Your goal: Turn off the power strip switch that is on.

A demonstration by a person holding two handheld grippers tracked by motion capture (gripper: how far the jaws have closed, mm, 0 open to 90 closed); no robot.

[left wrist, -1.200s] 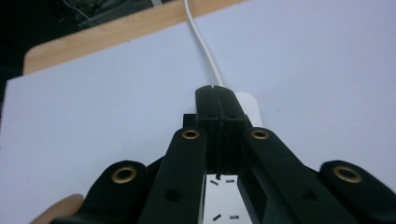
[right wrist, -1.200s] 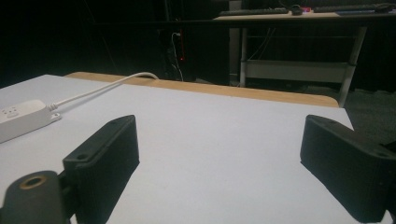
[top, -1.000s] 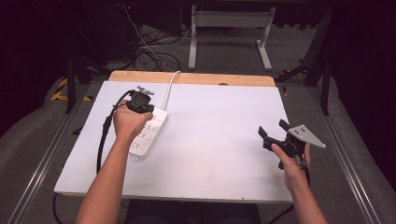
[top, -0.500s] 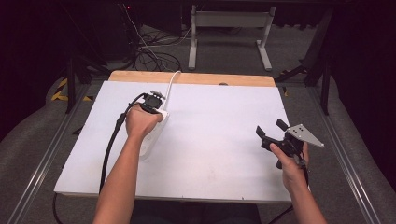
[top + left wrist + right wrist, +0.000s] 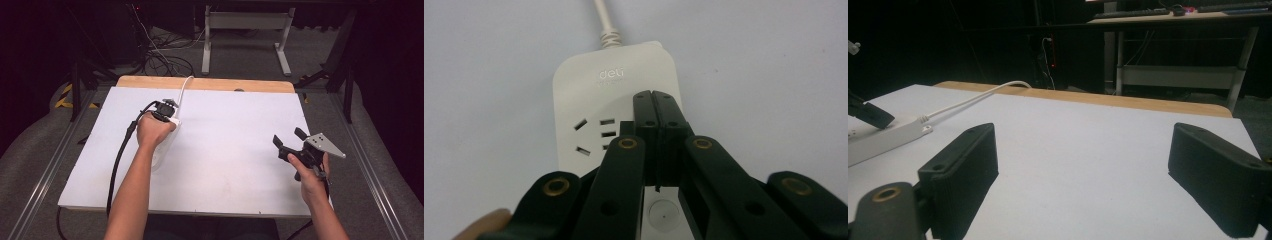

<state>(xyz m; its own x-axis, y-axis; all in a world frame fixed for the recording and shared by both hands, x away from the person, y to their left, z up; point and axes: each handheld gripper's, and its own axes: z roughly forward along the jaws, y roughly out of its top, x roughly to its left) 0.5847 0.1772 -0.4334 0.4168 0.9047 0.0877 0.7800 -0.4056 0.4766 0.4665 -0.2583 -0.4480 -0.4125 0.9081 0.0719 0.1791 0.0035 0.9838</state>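
Left gripper points down with jaws pressed together; right gripper is held level, jaws spread wide

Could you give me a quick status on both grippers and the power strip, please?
Left gripper shut, tips over white plastic power strip near its cord end. Right gripper open, empty, off to the side. White table unobstructed.

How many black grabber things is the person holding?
2. The left gripper is shut, its tips over the white power strip at the table's left; the right gripper is open, held above the table's right side.
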